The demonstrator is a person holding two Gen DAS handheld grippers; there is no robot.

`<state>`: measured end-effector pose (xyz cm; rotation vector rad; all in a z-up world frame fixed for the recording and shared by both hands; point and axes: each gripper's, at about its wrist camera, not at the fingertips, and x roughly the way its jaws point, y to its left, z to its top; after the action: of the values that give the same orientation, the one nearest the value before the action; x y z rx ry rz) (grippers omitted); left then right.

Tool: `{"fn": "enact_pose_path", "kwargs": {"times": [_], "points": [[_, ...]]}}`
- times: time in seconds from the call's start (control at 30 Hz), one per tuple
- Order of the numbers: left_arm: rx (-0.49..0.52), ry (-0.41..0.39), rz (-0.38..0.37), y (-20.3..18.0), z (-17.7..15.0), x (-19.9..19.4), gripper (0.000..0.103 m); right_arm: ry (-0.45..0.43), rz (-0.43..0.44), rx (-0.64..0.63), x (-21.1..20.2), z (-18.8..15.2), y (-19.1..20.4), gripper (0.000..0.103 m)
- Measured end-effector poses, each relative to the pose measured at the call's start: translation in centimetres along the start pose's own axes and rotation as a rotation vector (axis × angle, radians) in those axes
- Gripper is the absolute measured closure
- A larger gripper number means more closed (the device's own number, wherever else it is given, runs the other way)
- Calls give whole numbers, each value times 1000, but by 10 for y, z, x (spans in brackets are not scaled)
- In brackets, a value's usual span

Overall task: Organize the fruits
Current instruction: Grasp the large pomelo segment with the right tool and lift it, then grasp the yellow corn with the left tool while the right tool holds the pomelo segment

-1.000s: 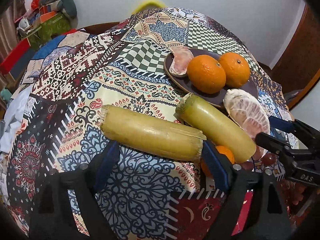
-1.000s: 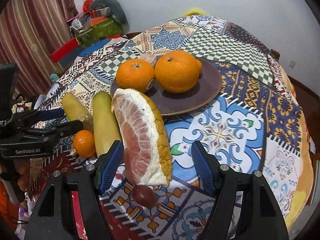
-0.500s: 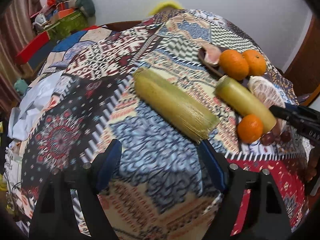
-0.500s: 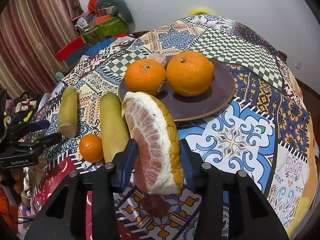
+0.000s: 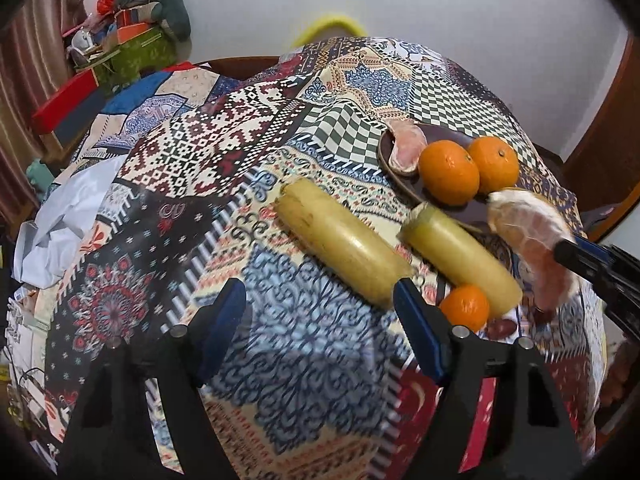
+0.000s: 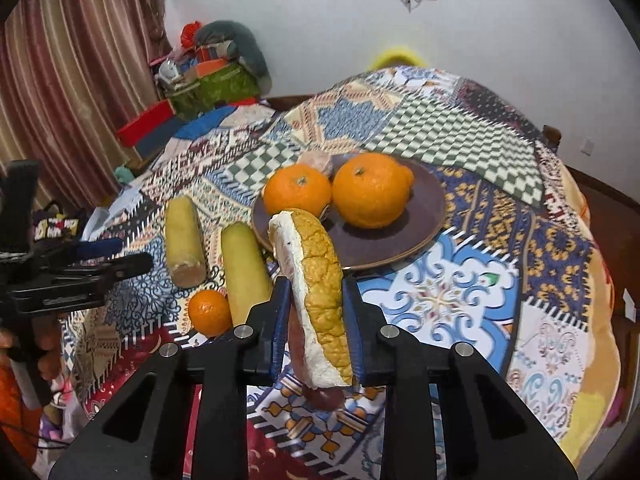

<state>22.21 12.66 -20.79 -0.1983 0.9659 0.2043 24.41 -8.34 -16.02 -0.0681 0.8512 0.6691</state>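
Between the blue-padded jaws of the right gripper (image 6: 316, 320) sits a pomelo wedge (image 6: 320, 300), clamped from both sides with its bumpy yellow rind facing right and its white pith and pink flesh facing left. The wedge is held clear of the patchwork cloth (image 6: 460, 300) that covers the tabletop (from the left wrist view it shows as a pink, peeled slice (image 5: 532, 236) pinched at the tip of the other tool).

Just beyond the wedge lies a dark purple plate (image 6: 424, 216). On it rest two large oranges (image 6: 370, 190) side by side, and behind them a smaller piece of peeled pomelo (image 5: 404, 148) lies at the plate's far edge.

Left of the plate, two yellow-green sugarcane pieces (image 6: 186, 236) lie on the cloth, roughly parallel and a little apart. A small orange (image 6: 210, 312) sits on the cloth touching the near end of the piece closer to the plate. A dark reddish fruit (image 6: 324, 398) lies on the cloth directly under the held wedge; what kind it is cannot be told.

The left gripper (image 5: 320, 320) hovers over the cloth with its jaws spread apart and nothing between them; its right pad is just beside the near end of the farther-left sugarcane piece.

Beyond the tabletop, a heap of boxes and bags (image 6: 208, 72) stands against the white wall, next to a striped curtain (image 6: 60, 80).
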Motion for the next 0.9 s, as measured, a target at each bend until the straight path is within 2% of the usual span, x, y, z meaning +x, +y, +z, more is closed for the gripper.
{"fn": "enact_pose_path", "kwargs": {"times": [0.13, 0.23, 0.37, 0.47, 0.53, 0.63, 0.73, 0.9], "points": [[-21, 9, -18, -10, 11, 12, 27, -45, -51, 13, -16, 1, -13, 80], [-24, 3, 3, -15, 17, 20, 27, -67, -79, 37, -27, -2, -25, 80], [-56, 33, 28, -14, 22, 39, 27, -76, -105, 72, -34, -7, -40, 80], [-72, 40, 11, -13, 21, 48, 28, -68, -116, 93, -35, -13, -48, 80], [-79, 37, -9, -14, 21, 49, 37, -56, -117, 105, -33, -17, -52, 80], [-79, 22, -4, -17, 18, 48, 38, -43, -122, 114, -33, -24, -54, 81], [-75, 29, -34, -14, 15, 43, 45, -31, -118, 125, -33, -30, -55, 81], [8, 30, -36, -11, 2, 25, 58, -10, -119, 110, -36, -40, -53, 81]]}}
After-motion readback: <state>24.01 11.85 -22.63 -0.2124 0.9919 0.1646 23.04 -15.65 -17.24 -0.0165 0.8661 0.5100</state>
